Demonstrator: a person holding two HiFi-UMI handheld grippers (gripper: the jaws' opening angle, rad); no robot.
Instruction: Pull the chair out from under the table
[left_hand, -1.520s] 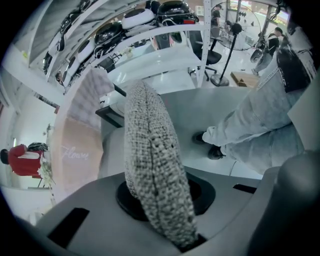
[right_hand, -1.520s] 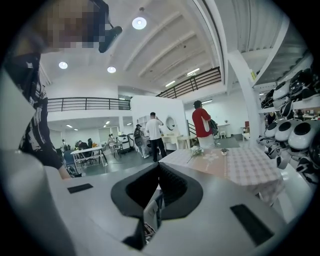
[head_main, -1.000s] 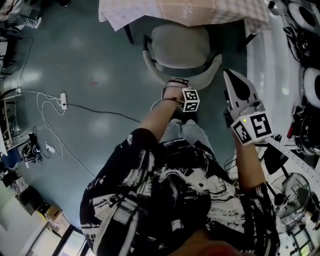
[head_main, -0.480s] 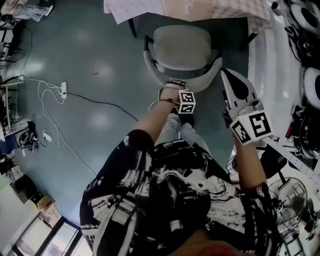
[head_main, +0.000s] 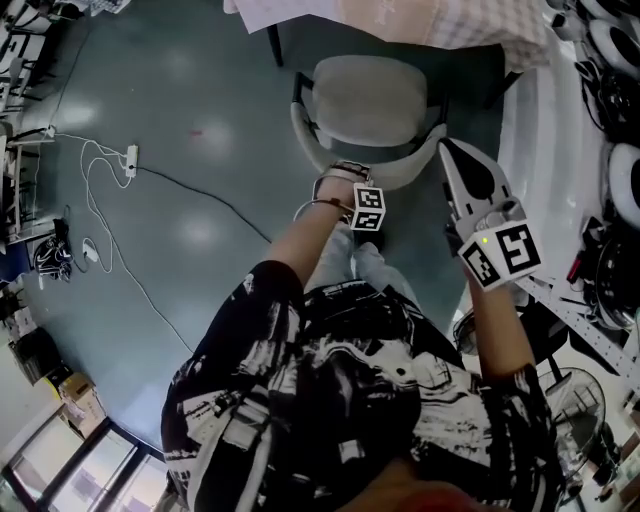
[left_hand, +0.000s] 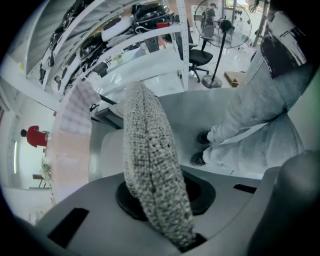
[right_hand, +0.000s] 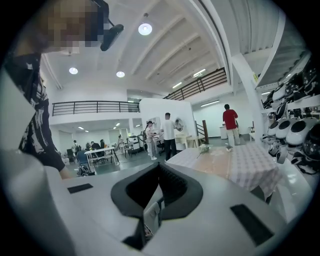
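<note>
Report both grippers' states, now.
Left gripper: closed on the chair backrest.
Right gripper: closed, nothing between its jaws.

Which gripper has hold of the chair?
The left gripper, shut on the backrest of the chair; the right gripper is shut on nothing.
</note>
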